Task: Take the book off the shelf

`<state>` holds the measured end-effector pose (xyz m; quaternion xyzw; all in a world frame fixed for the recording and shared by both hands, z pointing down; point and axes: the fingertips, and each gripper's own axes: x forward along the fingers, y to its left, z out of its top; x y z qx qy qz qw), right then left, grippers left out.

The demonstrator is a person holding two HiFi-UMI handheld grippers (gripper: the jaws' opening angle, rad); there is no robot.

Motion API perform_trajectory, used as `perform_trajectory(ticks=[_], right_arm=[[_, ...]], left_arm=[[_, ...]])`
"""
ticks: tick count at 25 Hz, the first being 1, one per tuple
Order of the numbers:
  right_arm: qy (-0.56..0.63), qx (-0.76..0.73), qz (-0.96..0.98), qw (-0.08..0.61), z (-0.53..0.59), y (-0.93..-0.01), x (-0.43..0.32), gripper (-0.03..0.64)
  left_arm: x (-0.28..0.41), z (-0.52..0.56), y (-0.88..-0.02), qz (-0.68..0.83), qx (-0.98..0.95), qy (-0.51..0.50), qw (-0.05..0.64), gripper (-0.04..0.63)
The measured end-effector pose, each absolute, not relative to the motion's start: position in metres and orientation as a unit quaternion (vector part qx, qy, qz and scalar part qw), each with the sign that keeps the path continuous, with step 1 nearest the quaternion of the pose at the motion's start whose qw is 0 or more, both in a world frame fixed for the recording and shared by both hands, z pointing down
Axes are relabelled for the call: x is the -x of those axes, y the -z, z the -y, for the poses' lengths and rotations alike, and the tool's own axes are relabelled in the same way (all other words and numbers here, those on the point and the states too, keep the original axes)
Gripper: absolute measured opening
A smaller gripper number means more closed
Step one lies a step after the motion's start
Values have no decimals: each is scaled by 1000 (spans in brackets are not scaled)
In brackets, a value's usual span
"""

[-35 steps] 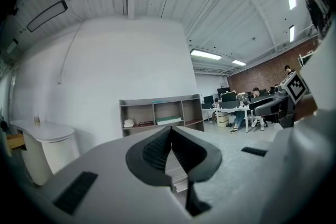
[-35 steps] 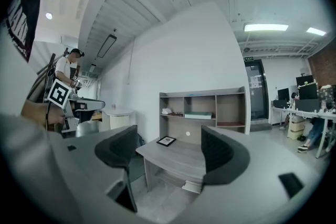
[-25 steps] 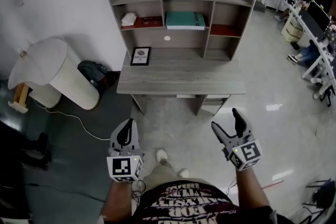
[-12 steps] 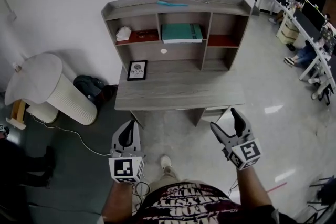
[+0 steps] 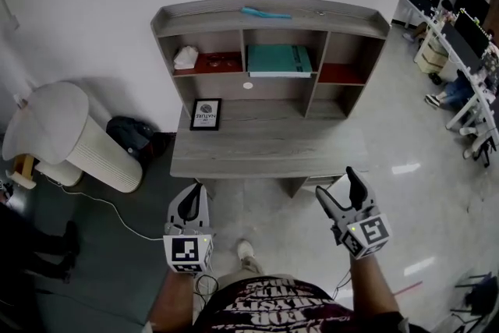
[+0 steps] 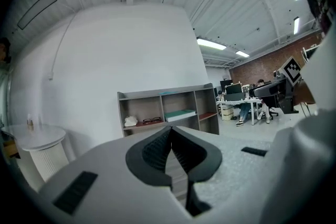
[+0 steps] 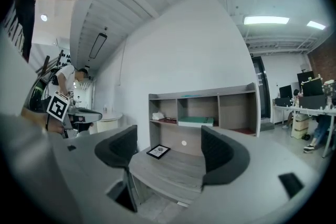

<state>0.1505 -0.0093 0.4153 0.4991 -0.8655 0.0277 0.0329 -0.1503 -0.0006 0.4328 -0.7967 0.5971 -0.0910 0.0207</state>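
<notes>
Book [image 5: 278,59] flat in shelf [image 5: 269,15] middle bay; counter [image 5: 265,152] front edge near both grippers. Left gripper [image 5: 196,191] fingers clenched, right gripper [image 5: 337,185] fingers released.

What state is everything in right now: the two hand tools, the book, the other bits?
Left gripper: jaws together, holding nothing.
Right gripper: jaws apart, holding nothing.
Book: lying flat in the middle compartment of the shelf, untouched.
Glasses: lying in the left compartment.
Picture frame: on the desk, below the left compartment.

Book [image 5: 277,59] in middle compartment of shelf [image 5: 269,12], picture frame [image 5: 206,114] on desk [image 5: 269,152] below, bin [image 5: 90,144] left of desk
</notes>
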Motion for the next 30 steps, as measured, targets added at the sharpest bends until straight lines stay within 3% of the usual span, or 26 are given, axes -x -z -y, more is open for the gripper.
perform_trajectory(ticks=[13, 18, 30], right_arm=[[-43, -500, 865, 13, 64, -407, -118, 379], [-34, -509, 859, 42, 87, -412, -105, 379], [-52, -513, 856, 39, 114, -412, -74, 379]], left_arm=[[177, 66, -427, -586, 805, 86, 23, 6], [193, 94, -432, -580, 809, 87, 21, 6], [216, 140, -436, -563, 823, 78, 11, 6]])
